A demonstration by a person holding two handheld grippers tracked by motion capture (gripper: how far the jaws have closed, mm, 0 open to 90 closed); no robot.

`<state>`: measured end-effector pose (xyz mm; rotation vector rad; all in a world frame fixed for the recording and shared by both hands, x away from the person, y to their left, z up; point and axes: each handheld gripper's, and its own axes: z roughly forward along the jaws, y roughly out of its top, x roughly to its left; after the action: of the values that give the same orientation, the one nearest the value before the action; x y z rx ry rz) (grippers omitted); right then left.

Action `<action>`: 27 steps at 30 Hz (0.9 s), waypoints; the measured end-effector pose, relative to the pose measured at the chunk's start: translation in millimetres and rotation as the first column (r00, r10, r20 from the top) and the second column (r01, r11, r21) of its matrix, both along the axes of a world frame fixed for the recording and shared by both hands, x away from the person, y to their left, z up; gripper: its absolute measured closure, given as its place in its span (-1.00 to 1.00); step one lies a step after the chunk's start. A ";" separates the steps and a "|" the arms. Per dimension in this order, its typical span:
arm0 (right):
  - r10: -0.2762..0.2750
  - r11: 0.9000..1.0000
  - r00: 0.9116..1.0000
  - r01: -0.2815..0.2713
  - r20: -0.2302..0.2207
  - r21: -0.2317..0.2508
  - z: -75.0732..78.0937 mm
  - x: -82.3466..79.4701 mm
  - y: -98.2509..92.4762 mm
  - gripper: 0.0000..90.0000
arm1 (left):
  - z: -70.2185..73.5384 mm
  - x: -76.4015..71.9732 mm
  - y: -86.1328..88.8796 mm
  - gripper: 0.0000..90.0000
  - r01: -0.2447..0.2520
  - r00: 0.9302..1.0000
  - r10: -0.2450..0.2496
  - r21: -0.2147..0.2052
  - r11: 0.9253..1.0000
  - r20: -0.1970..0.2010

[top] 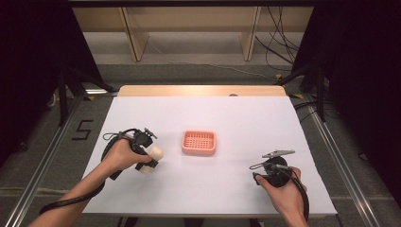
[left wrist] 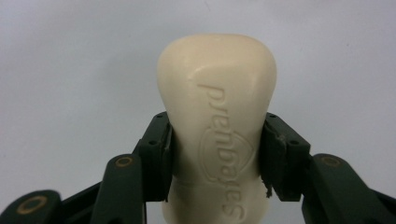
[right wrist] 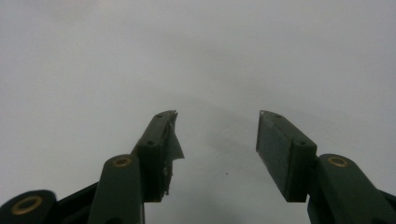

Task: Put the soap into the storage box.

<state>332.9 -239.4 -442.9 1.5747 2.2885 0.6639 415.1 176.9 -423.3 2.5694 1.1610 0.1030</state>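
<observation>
A cream bar of soap (left wrist: 217, 112) with raised lettering is clamped between the pads of my left gripper (left wrist: 217, 154), which is shut on it. From above, the soap (top: 152, 158) pokes out of the left gripper (top: 146, 158) at the left of the white table, left of a pink slotted soap dish (top: 199, 142) that stands in the middle. My right gripper (right wrist: 217, 140) is open over bare white table, nothing between its jaws. It sits at the front right (top: 274, 172) in the person's hand.
The white sheet covers a wooden table (top: 203, 90) whose far edge shows bare wood. Dark curtains and metal frame rails flank both sides. Cables lie on the floor beyond the far right corner (top: 279, 52).
</observation>
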 end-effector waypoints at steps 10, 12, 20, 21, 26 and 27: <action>-0.001 1.000 1.000 0.001 0.001 0.000 -1.2 -2.2 -2.3 0.05 | 1.3 4.1 -10.5 0.10 0.054 0.998 -0.055 0.012 0.998 0.010; -0.001 1.000 1.000 0.001 0.003 0.001 -1.5 -2.6 -2.0 0.05 | 1.8 5.0 -12.5 0.10 0.056 0.998 -0.056 0.006 0.998 0.009; -0.001 1.000 1.000 0.001 0.013 -0.012 -1.7 -4.5 -1.6 0.06 | 1.6 7.9 -19.0 0.10 0.077 0.997 -0.077 0.002 0.997 0.023; 0.004 1.000 1.000 -0.004 0.014 -0.015 -2.0 -4.5 -1.9 0.06 | 1.5 8.5 -19.9 0.10 0.084 0.996 -0.084 0.001 0.996 0.026; 0.003 1.000 1.000 -0.003 0.015 -0.016 -2.4 -4.8 -1.8 0.05 | 1.7 9.9 -25.1 0.10 0.106 0.994 -0.106 0.005 0.994 0.034; 0.003 1.000 1.000 -0.003 0.015 -0.016 -2.4 -4.8 -1.8 0.05 | 1.7 9.9 -25.1 0.10 0.106 0.994 -0.106 0.005 0.994 0.034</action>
<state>328.1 -241.3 -445.3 1.5541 2.2806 0.6540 425.0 151.7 -421.6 2.6156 1.0105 0.1239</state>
